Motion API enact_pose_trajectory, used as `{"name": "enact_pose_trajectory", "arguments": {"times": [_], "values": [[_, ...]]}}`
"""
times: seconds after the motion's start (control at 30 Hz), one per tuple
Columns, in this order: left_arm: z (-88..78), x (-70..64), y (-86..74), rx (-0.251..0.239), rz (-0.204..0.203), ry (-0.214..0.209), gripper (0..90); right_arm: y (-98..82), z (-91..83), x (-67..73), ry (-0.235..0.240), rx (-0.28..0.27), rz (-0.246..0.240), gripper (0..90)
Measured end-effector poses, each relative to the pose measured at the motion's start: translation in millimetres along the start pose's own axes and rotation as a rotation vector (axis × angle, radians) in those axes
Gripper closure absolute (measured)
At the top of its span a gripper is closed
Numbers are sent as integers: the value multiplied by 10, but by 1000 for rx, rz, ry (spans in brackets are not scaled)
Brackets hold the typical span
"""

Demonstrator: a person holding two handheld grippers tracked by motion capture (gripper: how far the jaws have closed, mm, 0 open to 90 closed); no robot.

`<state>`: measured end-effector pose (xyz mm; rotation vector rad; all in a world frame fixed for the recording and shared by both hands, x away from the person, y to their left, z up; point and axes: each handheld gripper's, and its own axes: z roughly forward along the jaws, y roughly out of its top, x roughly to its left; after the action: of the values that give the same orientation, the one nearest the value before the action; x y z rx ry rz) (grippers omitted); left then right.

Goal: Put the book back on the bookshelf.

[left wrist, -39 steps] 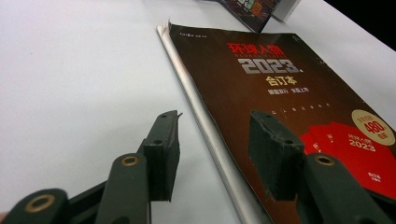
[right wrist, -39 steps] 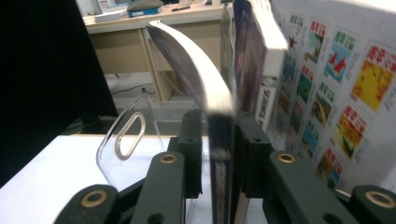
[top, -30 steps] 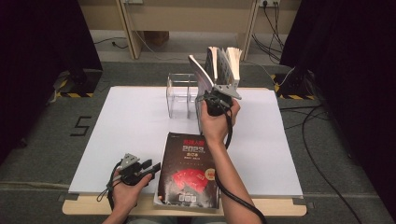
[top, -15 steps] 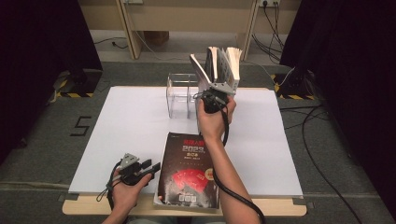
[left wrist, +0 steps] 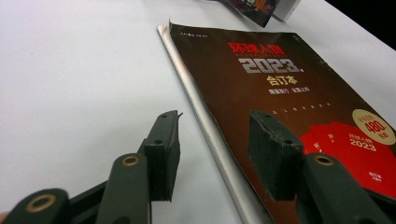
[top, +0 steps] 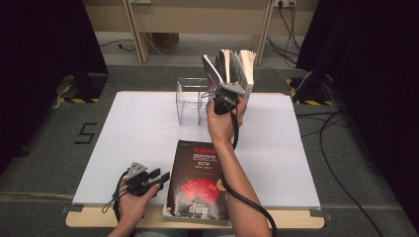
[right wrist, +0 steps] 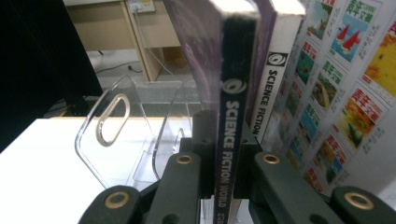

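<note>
The right gripper [right wrist: 219, 186], whose jaws have just been closing, pinches the upright spine of a Science Fiction World magazine [right wrist: 232, 116] at the worktop's [top: 133, 133] twelve o'clock edge, while the left gripper [left wrist: 217, 140], jaws spread, straddles the flat 2023 volume's [left wrist: 280, 84] spine, nearer six o'clock.

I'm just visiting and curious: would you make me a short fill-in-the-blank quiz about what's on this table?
1. The right gripper is shut on the spine of a magazine titled Science Fiction ____.
2. The dark magazine lying flat near the person shows the year ____ on its cover.
3. The left gripper has its jaws ____, holding nothing.
4. The rack beside the upright magazines is made of clear ____.

Missing words: World; 2023; open; plastic
</note>
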<state>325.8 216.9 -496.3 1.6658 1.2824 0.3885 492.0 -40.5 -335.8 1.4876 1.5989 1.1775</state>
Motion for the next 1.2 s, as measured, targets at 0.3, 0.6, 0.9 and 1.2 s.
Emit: {"name": "enact_pose_trajectory", "arguments": {"times": [0.3,0.6,0.9,1.2], "values": [[1,-2,-1,0,-2,-2,535,37,-35,78,5,-24,-6,848],[-1,2,2,0,-1,-1,537,74,-51,121,19,-32,4,848],[3,-1,0,0,-2,-2,538,169,-27,112,10,-66,9,848],[10,9,-1,2,-3,-4,538,321,98,83,-9,-87,34,848]]}}
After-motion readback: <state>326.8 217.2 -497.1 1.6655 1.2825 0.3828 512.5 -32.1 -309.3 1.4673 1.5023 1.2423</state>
